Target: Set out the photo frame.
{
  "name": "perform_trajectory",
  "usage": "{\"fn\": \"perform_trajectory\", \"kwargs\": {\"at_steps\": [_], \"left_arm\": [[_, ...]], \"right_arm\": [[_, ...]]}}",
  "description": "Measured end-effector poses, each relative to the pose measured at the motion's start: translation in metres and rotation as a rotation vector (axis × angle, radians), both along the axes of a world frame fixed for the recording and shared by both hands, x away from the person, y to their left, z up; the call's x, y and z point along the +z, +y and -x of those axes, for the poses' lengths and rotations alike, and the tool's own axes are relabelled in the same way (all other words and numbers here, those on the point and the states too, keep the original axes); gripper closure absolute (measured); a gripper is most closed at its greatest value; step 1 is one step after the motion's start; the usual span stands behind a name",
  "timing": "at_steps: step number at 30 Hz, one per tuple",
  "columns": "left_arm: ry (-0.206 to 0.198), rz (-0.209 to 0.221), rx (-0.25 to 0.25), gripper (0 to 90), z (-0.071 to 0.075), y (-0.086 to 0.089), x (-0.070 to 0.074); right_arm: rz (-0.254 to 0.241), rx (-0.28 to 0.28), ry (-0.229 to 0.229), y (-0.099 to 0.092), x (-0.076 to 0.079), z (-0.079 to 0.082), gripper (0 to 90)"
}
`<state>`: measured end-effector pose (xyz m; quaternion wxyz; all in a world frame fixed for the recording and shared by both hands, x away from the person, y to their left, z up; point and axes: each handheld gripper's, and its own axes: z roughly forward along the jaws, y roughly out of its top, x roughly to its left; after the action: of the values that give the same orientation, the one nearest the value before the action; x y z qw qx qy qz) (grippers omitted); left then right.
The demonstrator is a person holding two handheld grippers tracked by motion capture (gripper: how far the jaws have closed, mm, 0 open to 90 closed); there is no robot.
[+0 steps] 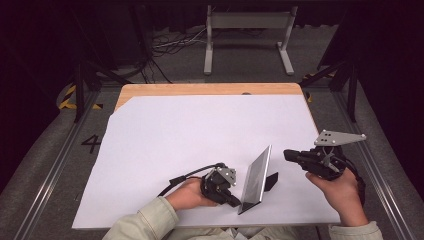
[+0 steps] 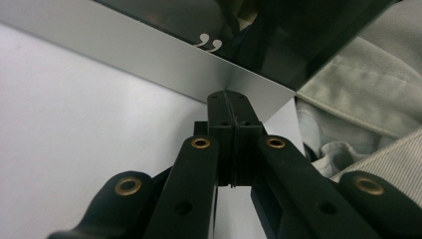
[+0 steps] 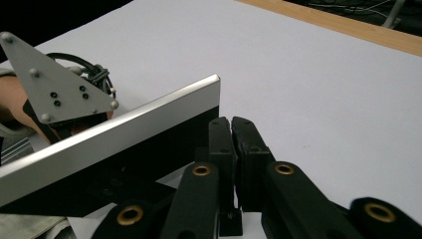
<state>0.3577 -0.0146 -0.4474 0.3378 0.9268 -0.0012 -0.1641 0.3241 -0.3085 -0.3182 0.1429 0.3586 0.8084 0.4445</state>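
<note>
Standing picture frame (image 1: 256, 179) on white sheet (image 1: 165, 145), left gripper (image 1: 235, 201) at its corner, jaws closed

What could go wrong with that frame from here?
1. The left gripper pinches the frame by one bottom corner alone; it could twist or slip out.
2. The frame stands tilted on its back stand near the table's front edge; a nudge might tip it or slide it off.
3. The right gripper, jaws shut, sits close beside the frame and could knock it.
</note>
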Motion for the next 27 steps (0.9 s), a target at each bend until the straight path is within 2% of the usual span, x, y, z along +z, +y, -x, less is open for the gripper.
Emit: {"fn": "perform_trajectory", "kwargs": {"at_steps": [17,27], "left_arm": [[-0.024,0.017,-0.053,89.8,0.014,-0.030,0.000],[-0.035,0.027,-0.025,89.9,0.018,-0.045,0.000]], "right_arm": [[-0.005,-0.017,-0.005,-0.005,0.002,0.003,87.1],[-0.012,-0.024,-0.004,-0.007,0.003,0.004,87.0]]}}
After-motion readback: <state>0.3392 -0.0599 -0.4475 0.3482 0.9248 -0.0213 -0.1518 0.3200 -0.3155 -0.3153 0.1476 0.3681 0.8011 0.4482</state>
